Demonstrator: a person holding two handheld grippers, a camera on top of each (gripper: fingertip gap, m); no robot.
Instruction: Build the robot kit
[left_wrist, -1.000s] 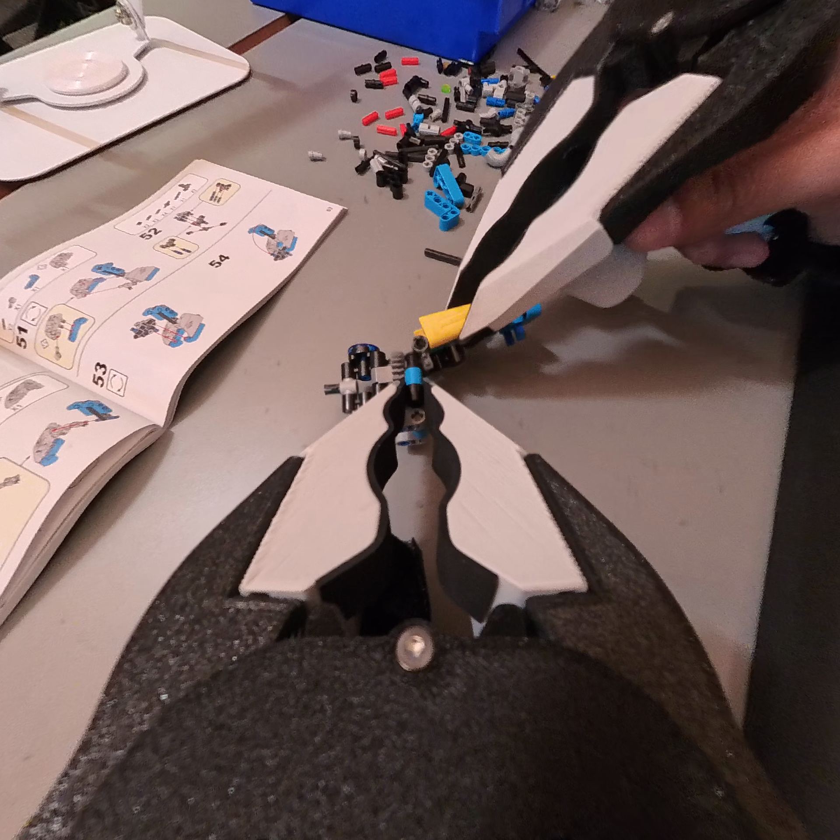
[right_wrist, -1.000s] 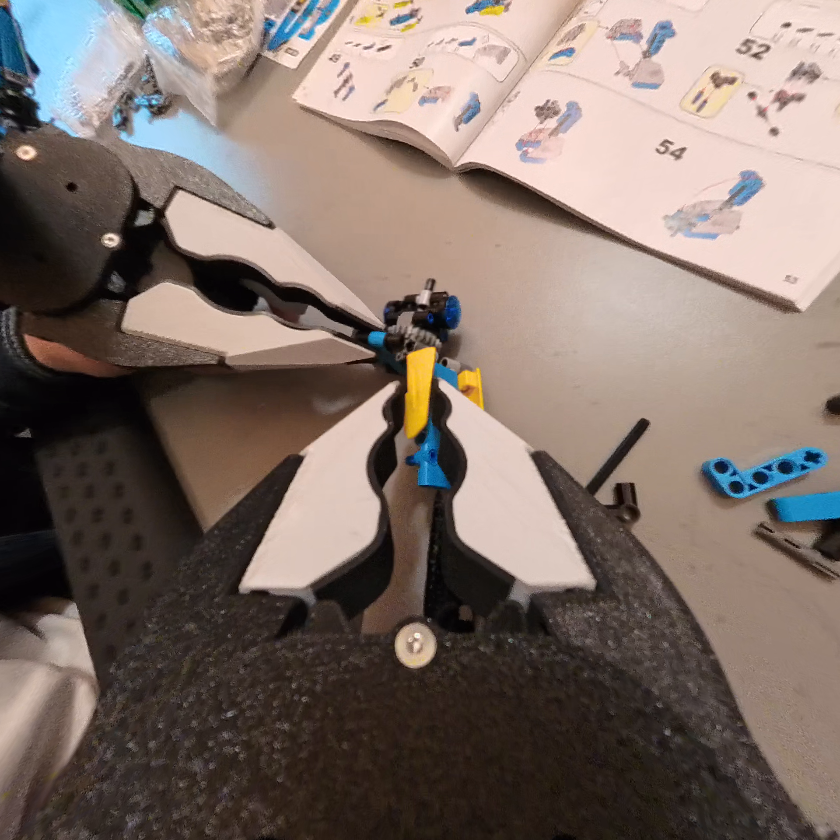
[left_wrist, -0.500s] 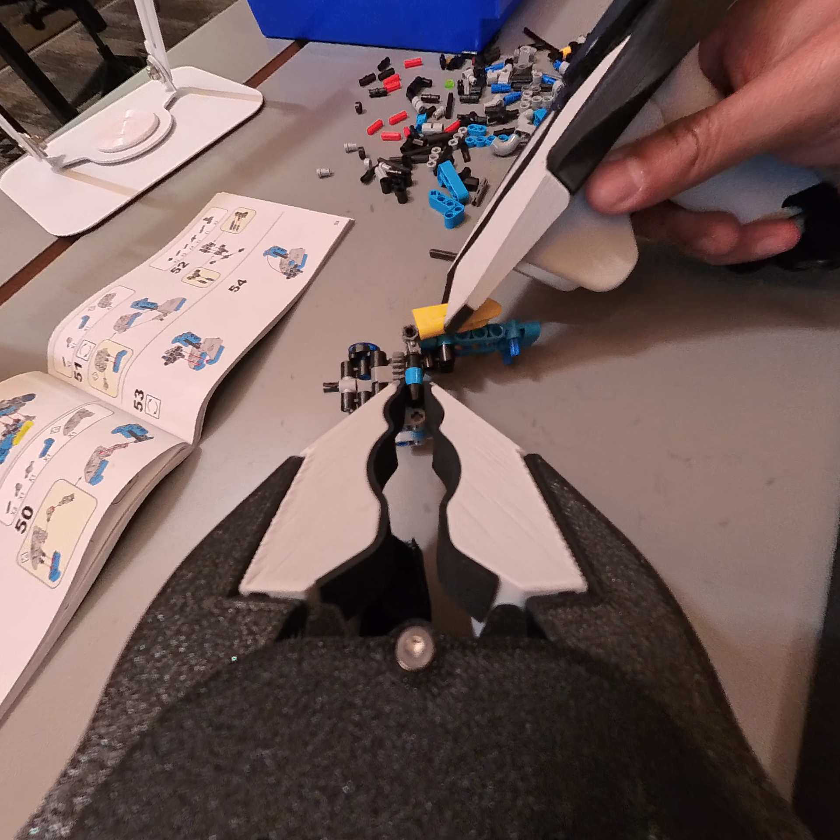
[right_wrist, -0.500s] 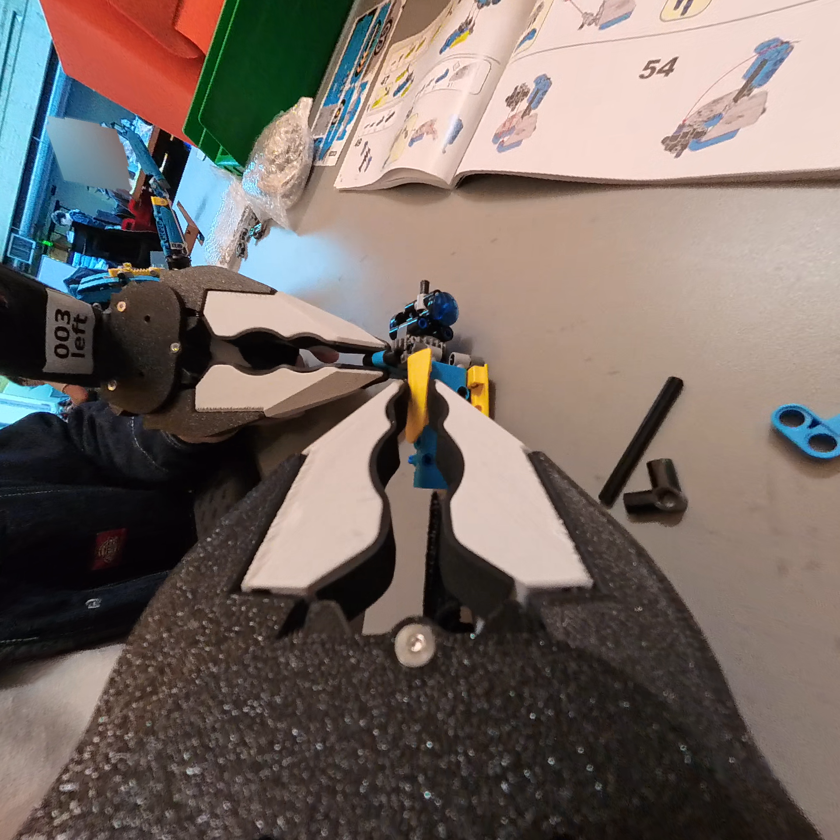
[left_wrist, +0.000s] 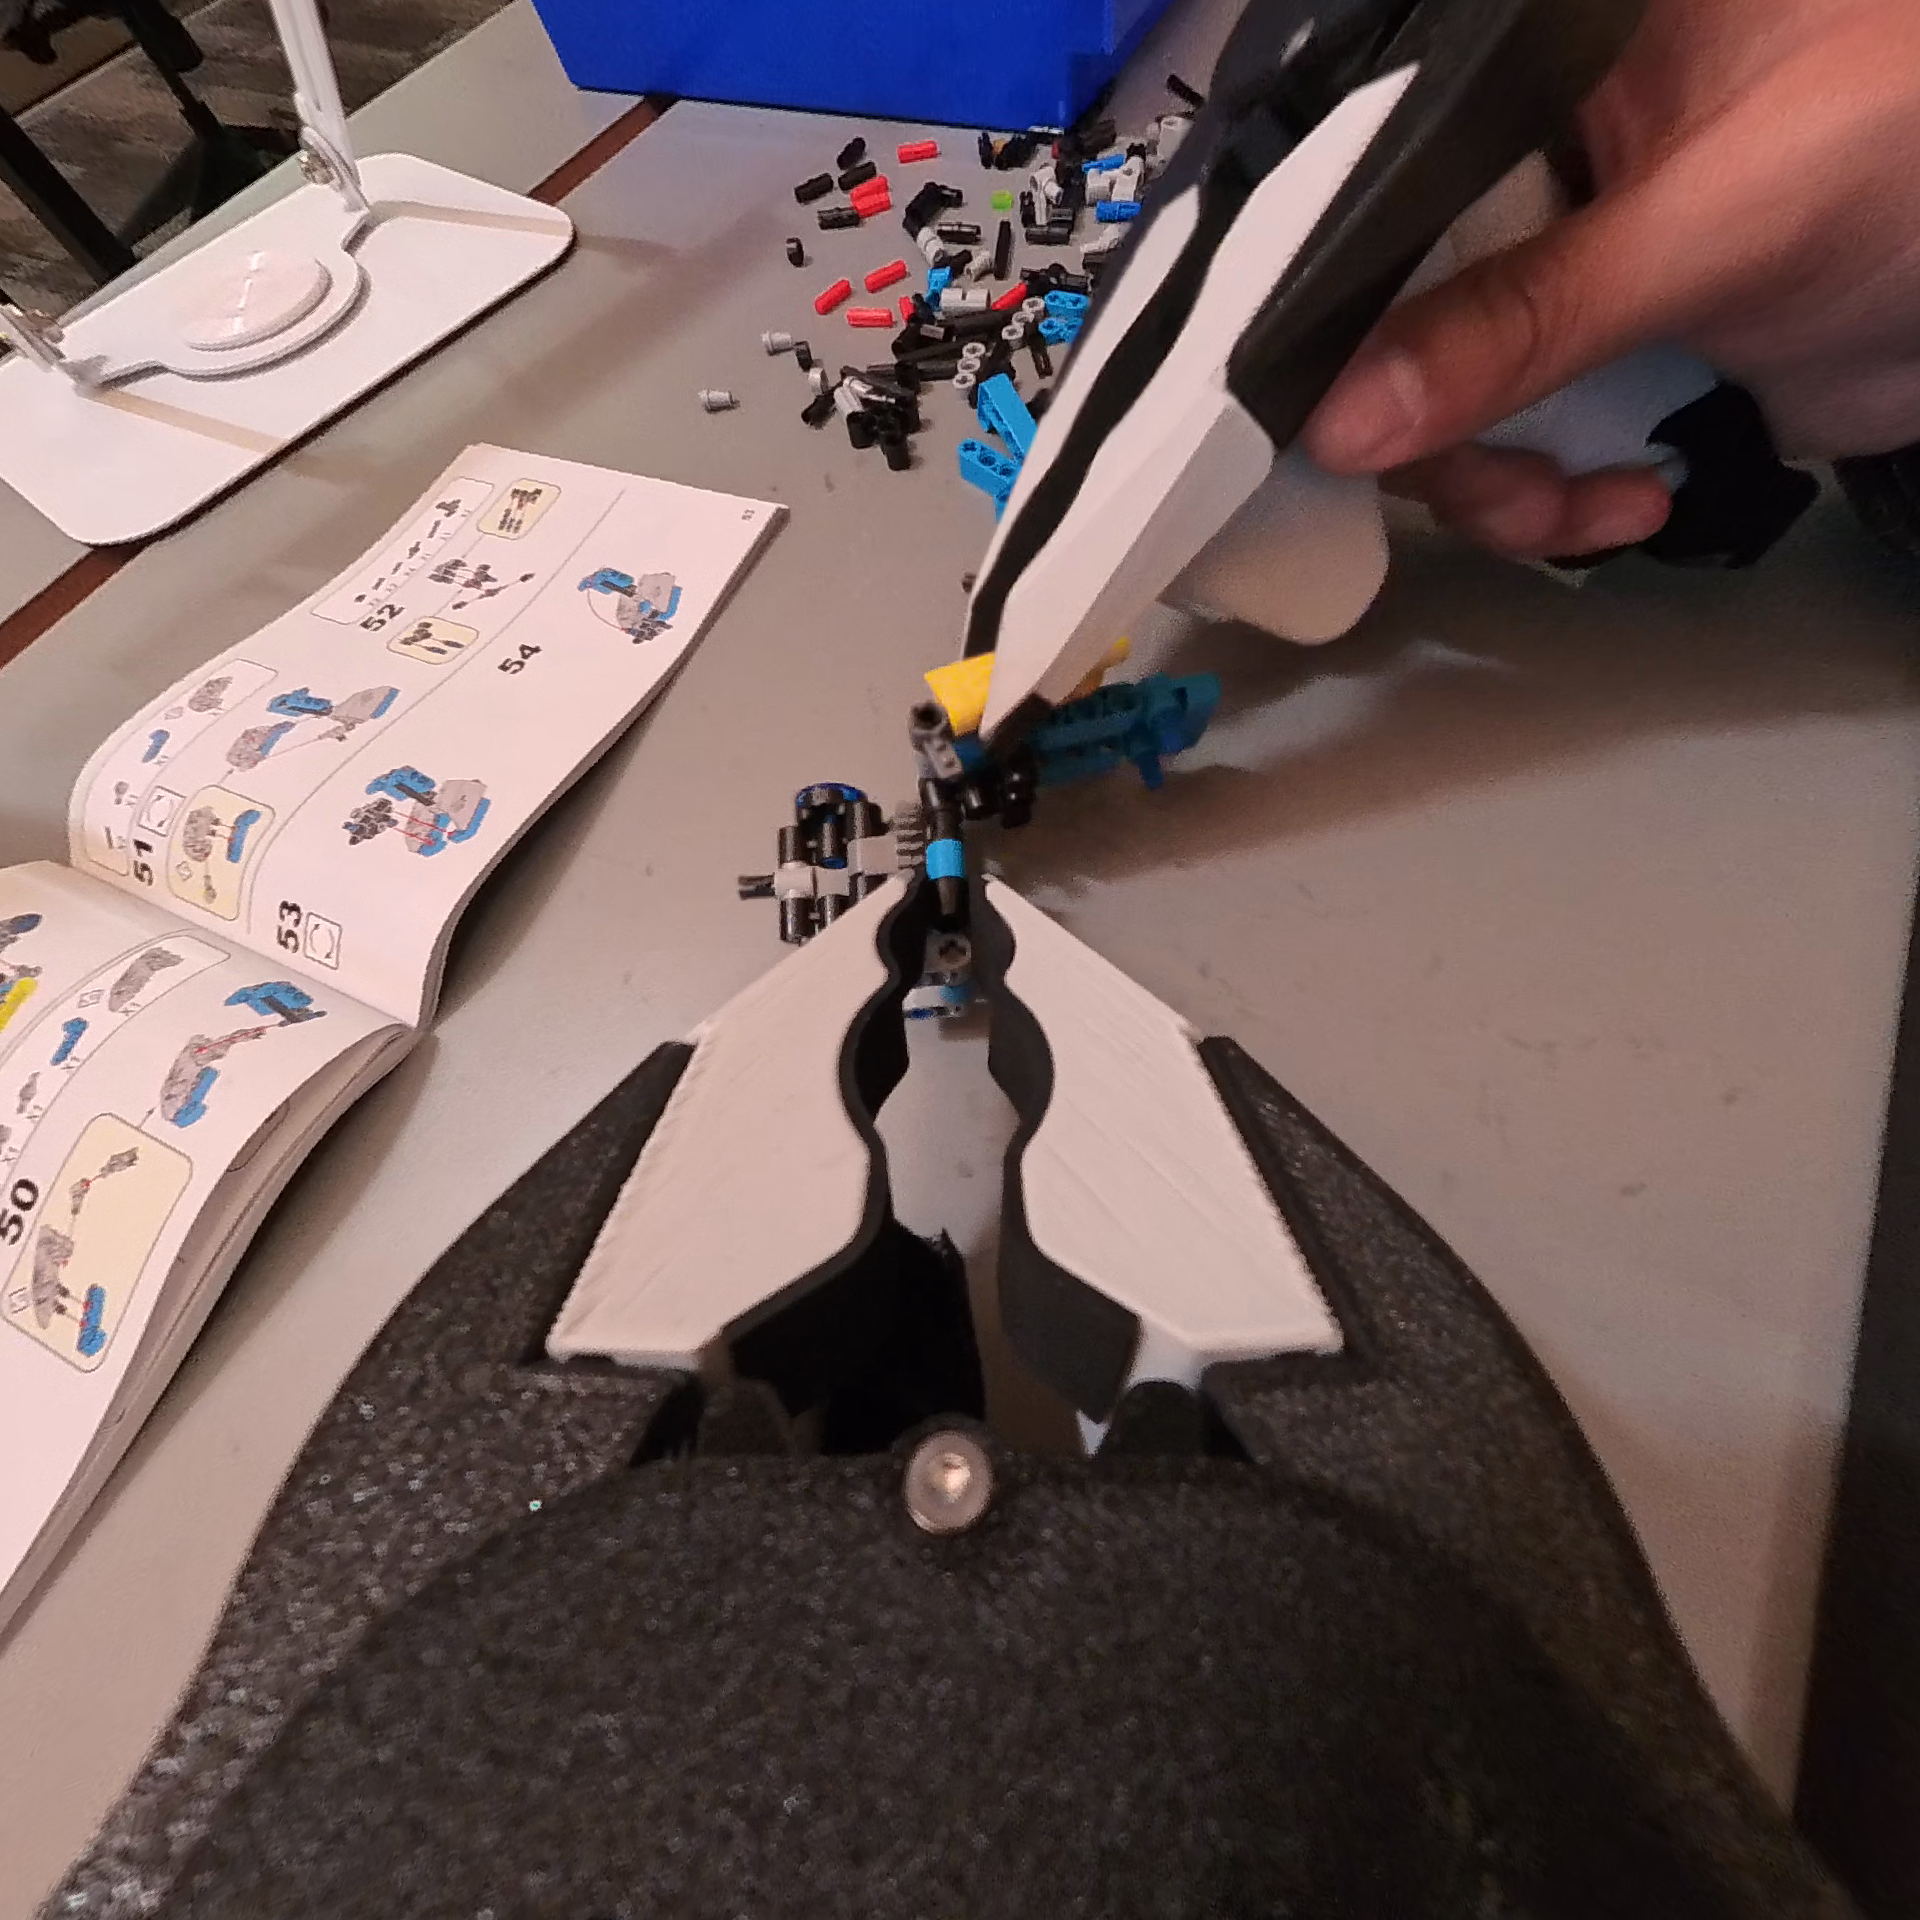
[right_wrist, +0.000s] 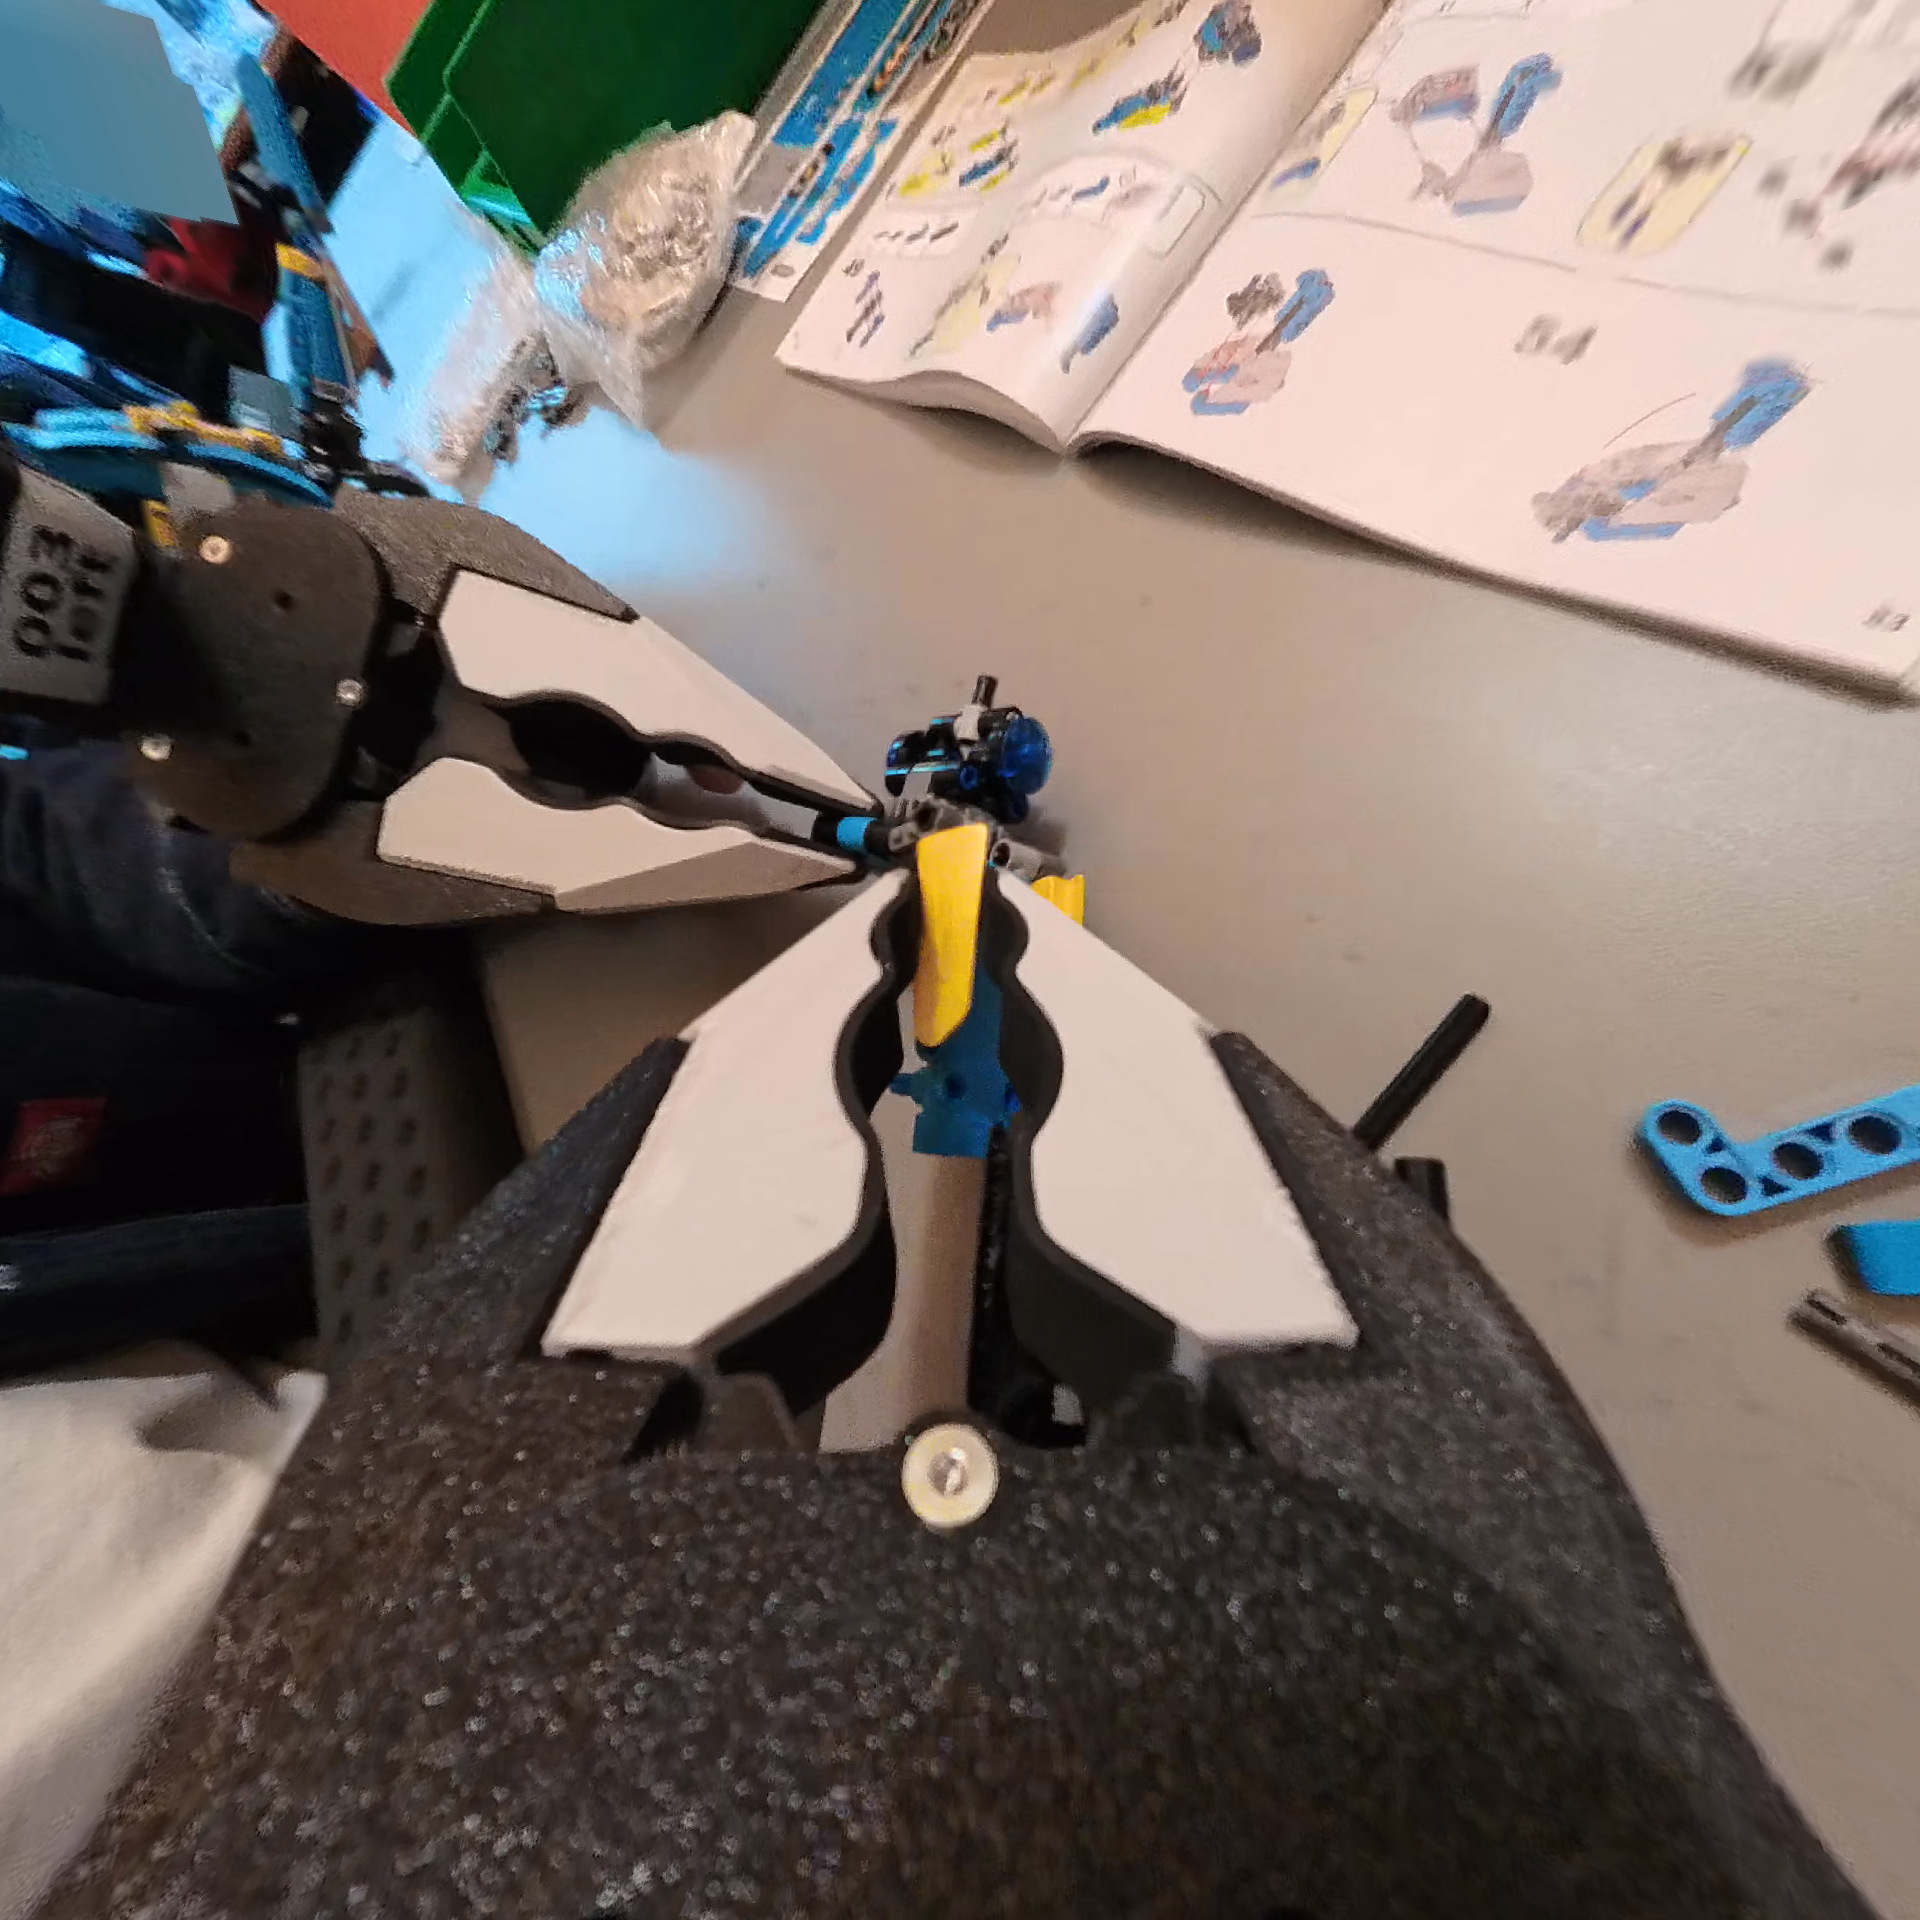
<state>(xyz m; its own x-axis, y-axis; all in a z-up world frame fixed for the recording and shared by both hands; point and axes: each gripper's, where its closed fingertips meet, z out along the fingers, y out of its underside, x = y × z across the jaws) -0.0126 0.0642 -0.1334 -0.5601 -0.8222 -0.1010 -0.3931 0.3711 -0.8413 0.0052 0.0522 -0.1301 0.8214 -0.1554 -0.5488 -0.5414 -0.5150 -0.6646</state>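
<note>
blue-and-yellow brick model (right_wrist: 951, 977) pinched in right gripper (right_wrist: 948, 883) fingers; left gripper (left_wrist: 943, 894) fingers closed on its black axle (left_wrist: 940, 847)

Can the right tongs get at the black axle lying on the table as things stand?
Probably not yet: the right tongs are shut on the yellow-and-blue assembly. The black axle lies close beside them with bare table around it.

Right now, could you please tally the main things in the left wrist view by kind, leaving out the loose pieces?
Claws: 2, left claw, right claw
Hand: 1
Brick model: 1
Instruction booklet: 1
Blue bin: 1
White stand base: 1
Total: 7
</note>
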